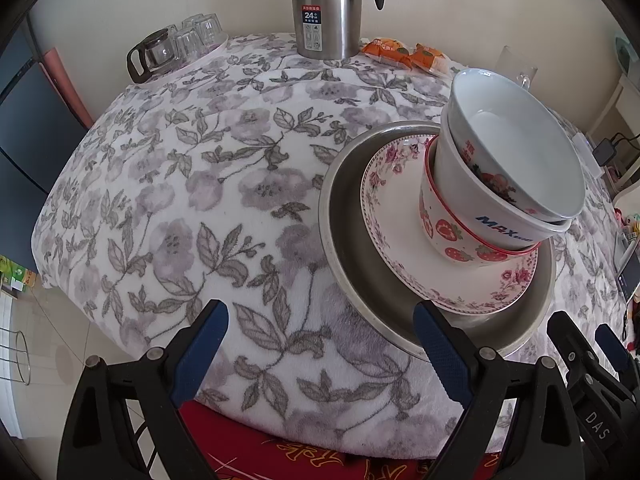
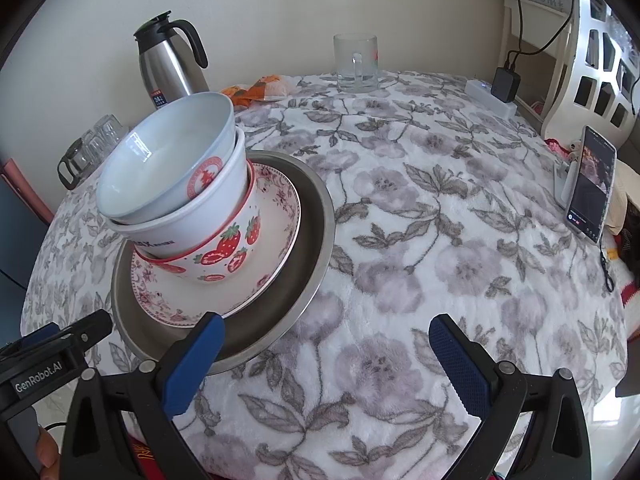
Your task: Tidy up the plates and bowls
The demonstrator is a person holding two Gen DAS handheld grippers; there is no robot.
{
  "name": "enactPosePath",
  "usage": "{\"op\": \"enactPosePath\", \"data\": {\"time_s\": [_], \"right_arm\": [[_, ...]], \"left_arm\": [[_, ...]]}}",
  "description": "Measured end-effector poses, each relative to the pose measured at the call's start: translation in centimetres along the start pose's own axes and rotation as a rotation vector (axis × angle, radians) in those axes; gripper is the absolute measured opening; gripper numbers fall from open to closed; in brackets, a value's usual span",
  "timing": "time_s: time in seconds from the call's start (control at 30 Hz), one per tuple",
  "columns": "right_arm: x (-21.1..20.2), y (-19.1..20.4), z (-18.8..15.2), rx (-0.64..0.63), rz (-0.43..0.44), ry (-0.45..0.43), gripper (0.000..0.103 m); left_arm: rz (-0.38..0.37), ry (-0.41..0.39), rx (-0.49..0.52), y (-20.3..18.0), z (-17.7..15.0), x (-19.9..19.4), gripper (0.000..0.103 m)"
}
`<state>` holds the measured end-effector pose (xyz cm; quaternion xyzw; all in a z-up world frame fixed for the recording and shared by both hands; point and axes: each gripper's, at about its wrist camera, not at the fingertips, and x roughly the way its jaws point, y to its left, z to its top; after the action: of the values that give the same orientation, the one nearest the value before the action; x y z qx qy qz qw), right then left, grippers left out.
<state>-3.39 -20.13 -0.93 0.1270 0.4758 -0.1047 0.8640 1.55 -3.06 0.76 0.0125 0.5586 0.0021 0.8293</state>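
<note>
Looking along both tools, I found the dishes already gathered into one stack on the table (image 1: 160, 200): a metal tray (image 1: 348, 264) at the bottom, a flowered plate (image 1: 400, 240) on it, then a strawberry bowl (image 1: 456, 244), a white bowl (image 1: 508, 228) with lettering nested in it, and a pale bowl (image 1: 520, 152) on top. I judged that order sensible, widest lowest, though the top bowls sat tilted and could slide. My left gripper (image 1: 320, 332) had its fingers spread wide and held nothing, its right finger just over the tray's near rim; my right gripper (image 2: 326, 344) was equally wide and empty, its left finger at the tray's near edge. The left view alone showed glasses (image 1: 192, 40) far left and a steel flask (image 1: 326, 8); the right view alone showed a glass mug (image 2: 356, 62), a propped phone (image 2: 592, 184) and a charger (image 2: 506, 84) far right.
</note>
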Motion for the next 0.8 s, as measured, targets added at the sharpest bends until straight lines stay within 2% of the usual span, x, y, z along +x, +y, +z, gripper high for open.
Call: {"op": "enactPosePath", "data": {"time_s": [0.8], "right_arm": [[0.17, 0.02, 0.03, -0.001, -0.001, 0.004, 0.103]], "left_arm": [[-0.001, 0.011, -0.008, 0.1, 0.0, 0.35, 0.094]]}}
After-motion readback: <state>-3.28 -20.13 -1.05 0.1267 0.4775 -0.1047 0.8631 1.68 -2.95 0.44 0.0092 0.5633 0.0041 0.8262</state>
